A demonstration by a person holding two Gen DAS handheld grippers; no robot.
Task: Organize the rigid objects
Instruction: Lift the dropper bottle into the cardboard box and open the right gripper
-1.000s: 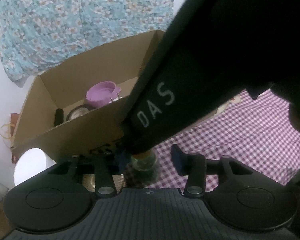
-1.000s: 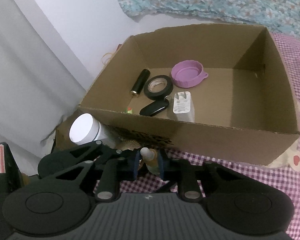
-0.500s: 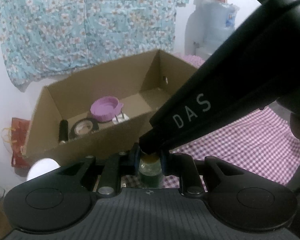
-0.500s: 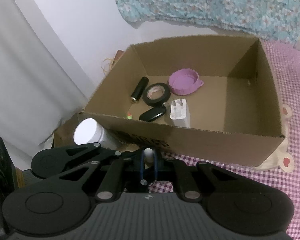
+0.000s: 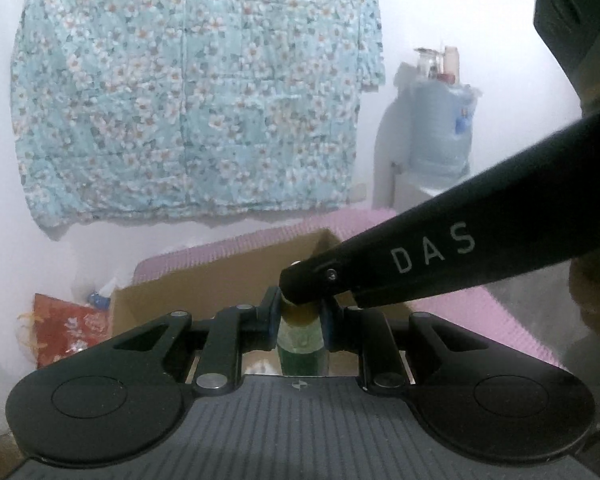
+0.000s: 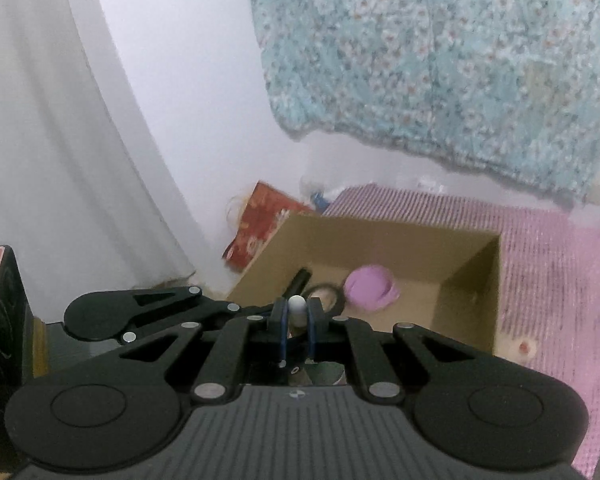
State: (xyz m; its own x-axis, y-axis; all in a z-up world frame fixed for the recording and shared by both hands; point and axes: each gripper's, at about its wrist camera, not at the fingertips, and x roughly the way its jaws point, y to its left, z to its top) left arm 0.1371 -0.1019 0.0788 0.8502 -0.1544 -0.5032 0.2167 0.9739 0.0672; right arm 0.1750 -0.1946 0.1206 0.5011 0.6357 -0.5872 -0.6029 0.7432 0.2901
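Already in the box (image 6: 466, 276): tape (image 6: 327, 295), purple lid (image 6: 371, 287), black tube (image 6: 300, 278). We had the bottle (image 5: 301, 338) clamped by L gripper (image 5: 300, 312) & R gripper (image 6: 297, 316), above box's near side; drop-in not yet done.

One cardboard box (image 6: 466, 280) sits on the pink checked cloth (image 6: 548, 264). Three things can be counted inside it: one purple lid (image 6: 372, 288), one roll of black tape (image 6: 326, 298) and one black cylinder (image 6: 300, 278). One small green bottle (image 5: 302, 344) and two grippers, left (image 5: 300, 320) and right (image 6: 298, 322), are near. One floral cloth (image 5: 196, 88) hangs far back.
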